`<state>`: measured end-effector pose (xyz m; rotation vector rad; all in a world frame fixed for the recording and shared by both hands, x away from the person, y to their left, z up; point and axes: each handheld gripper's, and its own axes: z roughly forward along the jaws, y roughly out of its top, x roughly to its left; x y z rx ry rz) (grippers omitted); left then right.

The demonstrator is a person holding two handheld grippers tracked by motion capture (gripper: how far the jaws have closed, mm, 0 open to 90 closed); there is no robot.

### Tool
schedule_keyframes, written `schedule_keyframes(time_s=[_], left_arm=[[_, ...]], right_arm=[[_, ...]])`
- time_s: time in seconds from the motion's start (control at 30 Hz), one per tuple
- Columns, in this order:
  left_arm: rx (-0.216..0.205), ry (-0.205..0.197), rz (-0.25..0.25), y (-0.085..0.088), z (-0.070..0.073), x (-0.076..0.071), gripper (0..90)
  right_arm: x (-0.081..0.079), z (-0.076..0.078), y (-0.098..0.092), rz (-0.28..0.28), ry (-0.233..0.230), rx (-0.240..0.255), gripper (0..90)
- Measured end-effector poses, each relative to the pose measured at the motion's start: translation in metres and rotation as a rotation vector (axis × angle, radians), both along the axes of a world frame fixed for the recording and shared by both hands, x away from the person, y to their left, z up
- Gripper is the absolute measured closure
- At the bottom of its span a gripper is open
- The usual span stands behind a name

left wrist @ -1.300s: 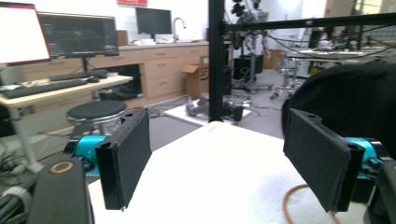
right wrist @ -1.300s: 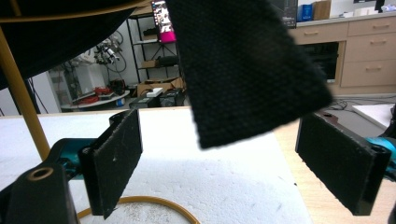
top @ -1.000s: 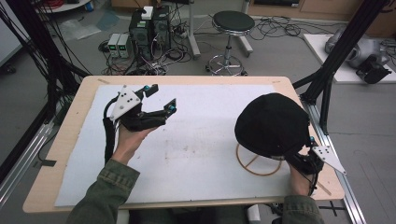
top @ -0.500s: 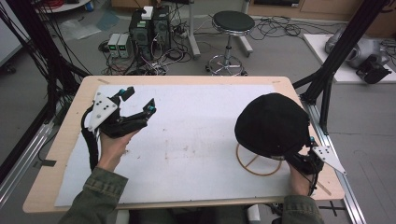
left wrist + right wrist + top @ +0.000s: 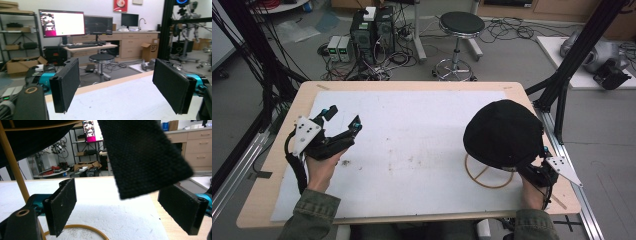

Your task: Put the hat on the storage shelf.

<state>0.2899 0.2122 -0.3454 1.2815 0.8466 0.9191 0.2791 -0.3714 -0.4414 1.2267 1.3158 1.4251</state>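
The right gripper view looks out between two black jaws spread wide with nothing between the pads; just above and ahead of them hangs a flap of the black hat [image 5: 145, 157], its lower corner dipping into the gap without touching either pad. To the left of the left-hand jaw rises the thin gold stem of the hat stand [image 5: 12, 167], and the stand's ring base curves on the white table cover [image 5: 112, 202] just below and beyond that jaw. From the high view, the right gripper [image 5: 542, 172] sits low at the near right edge of the table [image 5: 412, 86], its jaws pointing up under the rim of the hat [image 5: 504, 132], which rests on top of the stand [image 5: 487, 175] and hides most of it. The left gripper [image 5: 343, 120] is well apart from all this, held above the left side of the cover, jaws also spread and empty. In the left gripper view, beyond those open jaws lies bare cover, then the table's far edge, then a round black stool [image 5: 101, 58] and monitors [image 5: 62, 23] on a desk farther back.
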Motion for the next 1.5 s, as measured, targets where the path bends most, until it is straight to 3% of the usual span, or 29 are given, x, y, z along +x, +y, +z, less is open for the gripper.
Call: schedule_keyframes(time_s=[0.1,0.37,0.47,0.9,1.17,1.43,1.5], left_arm=[[-0.028,0.012,0.022,0.009,-0.009,-0.001,22.2],[-0.041,0.024,0.138,0.027,-0.029,-0.008,22.2],[-0.052,0.024,0.157,0.032,-0.034,-0.010,22.1],[-0.045,0.074,0.260,0.045,-0.066,-0.013,22.1],[-0.024,0.096,0.290,0.046,-0.083,-0.016,22.3],[0.001,0.111,0.303,0.047,-0.091,-0.015,22.2],[0.006,0.130,0.299,0.049,-0.094,-0.016,22.2]], right_arm=[[0.000,0.000,0.000,-0.003,-0.004,-0.007,14.7],[0.000,0.000,0.001,-0.012,-0.004,-0.007,14.7],[0.000,0.000,0.000,-0.013,-0.004,-0.008,14.7],[0.000,0.000,0.001,-0.011,0.000,-0.009,14.6],[0.000,0.000,0.001,-0.012,0.001,-0.008,14.6],[0.000,0.000,0.001,-0.009,0.001,-0.006,14.6],[0.000,0.000,0.001,-0.007,-0.002,-0.004,14.6]])
